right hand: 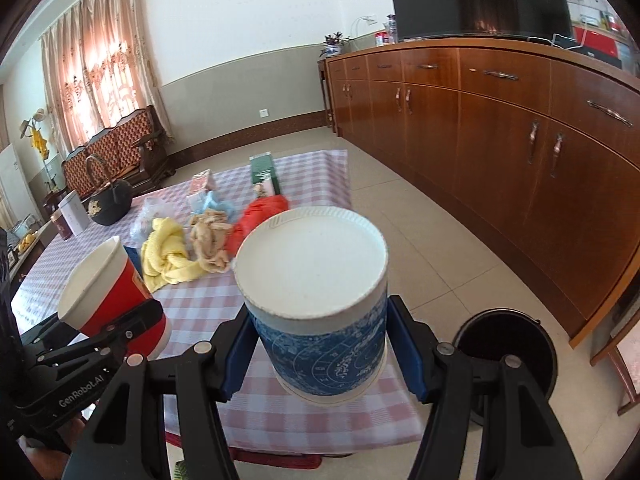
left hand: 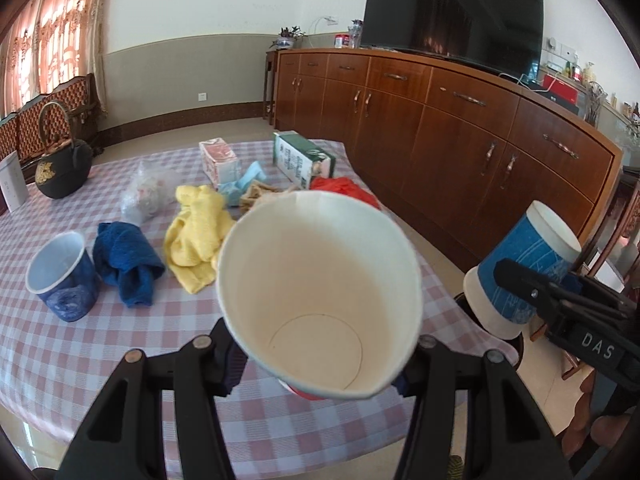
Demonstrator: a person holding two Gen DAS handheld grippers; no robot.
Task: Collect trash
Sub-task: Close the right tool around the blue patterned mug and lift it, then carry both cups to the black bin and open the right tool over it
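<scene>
My left gripper (left hand: 320, 368) is shut on a red paper cup (left hand: 320, 288), squeezed, its open mouth toward the camera; it also shows in the right wrist view (right hand: 108, 296). My right gripper (right hand: 320, 356) is shut on a blue paper cup (right hand: 316, 308), held with its white base toward the camera; it also shows in the left wrist view (left hand: 524, 268). Both are held over the near edge of the checked table (left hand: 80, 360). Another blue cup (left hand: 62, 276) lies tilted on the table at the left. A black bin (right hand: 508, 356) stands on the floor at the right.
On the table lie a blue cloth (left hand: 128, 260), a yellow cloth (left hand: 196, 232), a clear plastic bag (left hand: 150, 192), a red bag (left hand: 344, 188), a tissue pack (left hand: 218, 158), a green carton (left hand: 302, 158) and a black kettle (left hand: 62, 172). A wooden sideboard (left hand: 460, 128) stands at the right.
</scene>
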